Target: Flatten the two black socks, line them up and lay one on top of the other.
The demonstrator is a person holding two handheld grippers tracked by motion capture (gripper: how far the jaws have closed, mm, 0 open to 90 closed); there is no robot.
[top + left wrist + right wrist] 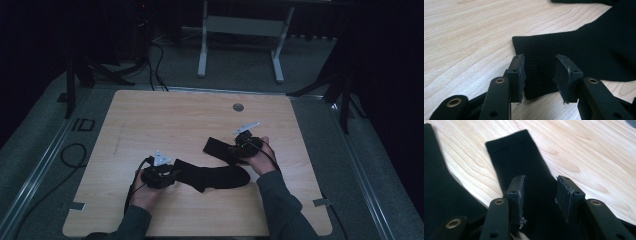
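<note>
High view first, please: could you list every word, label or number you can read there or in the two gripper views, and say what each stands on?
"ID" - dark letters on the grey floor left of the wooden table.
No other text is readable; the socks carry none.

One marking is legible: the characters "ID" (83,124), in dark letters on the grey floor covering (45,125) just left of the wooden surface (165,120), seen in the high view. The surface itself, the black fabric on it and the tongs carry no readable text, label, brand or number.
</note>
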